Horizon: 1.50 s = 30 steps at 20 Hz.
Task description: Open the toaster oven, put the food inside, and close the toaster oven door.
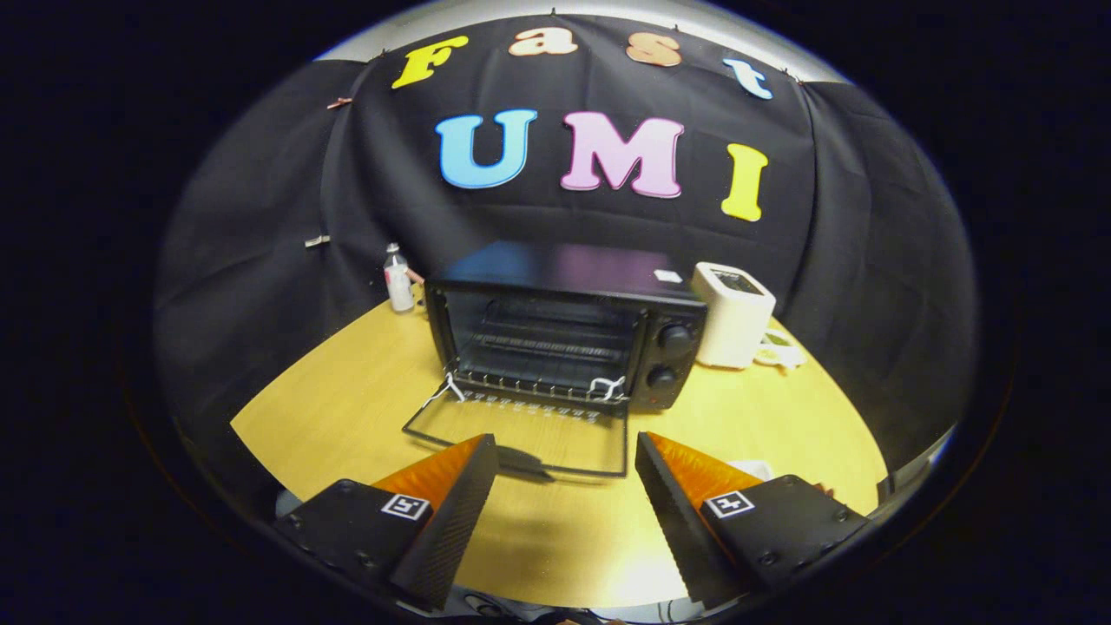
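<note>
A black toaster oven [564,334] stands on the round wooden table [347,417], beyond my fingers. Its glass door [521,438] is folded down flat toward me, and the wire rack [538,351] inside shows bare. Two knobs [668,356] sit on its right side. My gripper [566,451] hovers just in front of the door's front edge, open, with nothing between its fingers. A bit of something white [753,469] peeks out behind the right finger; I cannot tell what it is.
A white boxy appliance [733,312] stands close to the oven's right side, with a small pale item [781,351] by it. A small bottle [398,279] stands at the back left of the oven. Black cloth walls surround the table.
</note>
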Each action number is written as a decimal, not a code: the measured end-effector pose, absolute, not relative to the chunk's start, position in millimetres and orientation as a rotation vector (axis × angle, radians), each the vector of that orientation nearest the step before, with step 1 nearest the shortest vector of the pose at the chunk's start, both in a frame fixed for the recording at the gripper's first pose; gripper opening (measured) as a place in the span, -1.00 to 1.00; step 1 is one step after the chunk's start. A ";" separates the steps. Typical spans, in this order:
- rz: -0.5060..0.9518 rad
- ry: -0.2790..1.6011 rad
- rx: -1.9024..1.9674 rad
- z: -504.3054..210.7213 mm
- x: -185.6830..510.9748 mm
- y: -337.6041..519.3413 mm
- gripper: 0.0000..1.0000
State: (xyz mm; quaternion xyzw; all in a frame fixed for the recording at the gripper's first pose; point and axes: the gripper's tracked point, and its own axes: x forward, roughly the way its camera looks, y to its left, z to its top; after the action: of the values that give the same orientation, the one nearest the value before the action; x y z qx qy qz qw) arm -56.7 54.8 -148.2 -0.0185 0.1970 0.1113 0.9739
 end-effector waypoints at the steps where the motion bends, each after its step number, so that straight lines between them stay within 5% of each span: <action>1: 0.207 0.381 -0.024 -135.7 -54.5 40.1 0.97; 14: 0.121 0.492 0.103 -156.9 -27.4 -153.7 0.96; 27: 0.265 0.934 0.347 -268.9 -56.6 -177.0 0.92; 30: 0.280 0.970 0.401 -278.3 -54.3 -173.3 0.49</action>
State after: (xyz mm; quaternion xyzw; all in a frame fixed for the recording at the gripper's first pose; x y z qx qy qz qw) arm -54.3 -173.3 -278.3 0.1906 0.4616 0.1334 0.8560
